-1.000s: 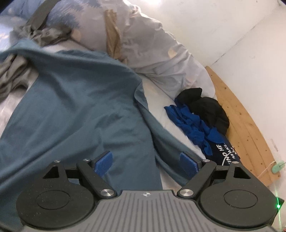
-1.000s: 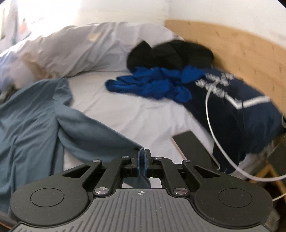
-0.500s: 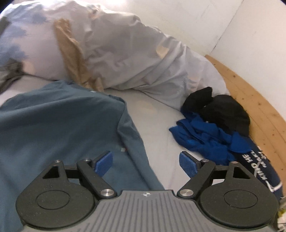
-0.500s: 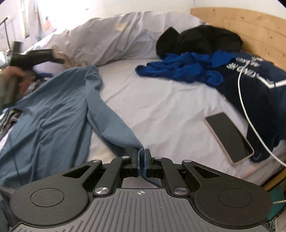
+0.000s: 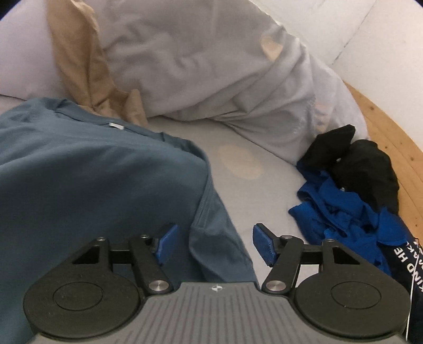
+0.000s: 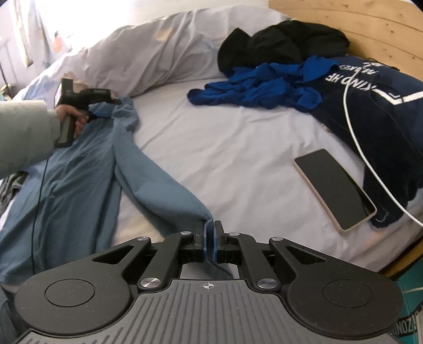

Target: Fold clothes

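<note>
Since the earlier frames our left gripper (image 5: 214, 243) has travelled across the slate-blue long-sleeved shirt (image 5: 87, 180) toward its shoulder, so the white pillow (image 5: 201, 66) and tan cloth (image 5: 87, 71) now fill the top of the left wrist view. We note its jaws are closing; the shoulder seam and the top of the sleeve lie between the blue pads (image 5: 261, 242), which do not yet press on the fabric. Our right gripper (image 6: 210, 239) has its jaws together, clamped on the sleeve cuff (image 6: 195, 209) of the same shirt, which lies spread on the bed sheet (image 6: 232, 148) at the left side. In the right wrist view we see our left hand (image 6: 70, 117) on the gripper handle at the shoulder. Well apart, by the wooden bed frame (image 6: 370, 23), lie a bright blue garment (image 6: 264, 87), a black garment (image 6: 285, 39) and a navy printed garment (image 6: 383, 105). A phone (image 6: 333, 188) lies face up beside the navy one, with a white cable (image 6: 354, 132) over it.
</note>
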A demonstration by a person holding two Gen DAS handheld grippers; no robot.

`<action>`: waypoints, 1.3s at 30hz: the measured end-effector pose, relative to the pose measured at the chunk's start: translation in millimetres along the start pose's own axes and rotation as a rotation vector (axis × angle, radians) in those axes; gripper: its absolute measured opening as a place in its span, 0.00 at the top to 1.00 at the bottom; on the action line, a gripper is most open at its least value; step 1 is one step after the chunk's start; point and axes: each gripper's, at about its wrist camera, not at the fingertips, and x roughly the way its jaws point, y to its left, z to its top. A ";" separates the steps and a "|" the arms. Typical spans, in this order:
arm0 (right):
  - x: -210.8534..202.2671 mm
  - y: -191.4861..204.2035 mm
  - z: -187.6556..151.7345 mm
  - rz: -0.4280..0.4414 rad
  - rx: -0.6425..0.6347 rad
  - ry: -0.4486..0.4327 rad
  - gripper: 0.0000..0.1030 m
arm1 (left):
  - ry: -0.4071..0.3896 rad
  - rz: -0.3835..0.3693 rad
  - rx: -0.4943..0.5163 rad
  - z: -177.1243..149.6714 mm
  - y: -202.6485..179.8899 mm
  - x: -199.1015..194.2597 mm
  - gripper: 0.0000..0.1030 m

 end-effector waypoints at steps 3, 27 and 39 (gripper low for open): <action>3.3 -2.6 2.9 0.004 0.004 -0.008 0.94 | 0.028 0.003 0.012 0.8 -5.7 10.6 0.63; 30.4 -157.6 71.6 -0.077 0.254 -0.096 0.94 | -0.016 0.018 0.008 52.4 -92.1 106.1 0.86; 84.5 -195.0 84.8 -0.122 0.291 -0.033 0.94 | -0.005 0.120 -0.014 40.7 -86.8 151.5 0.84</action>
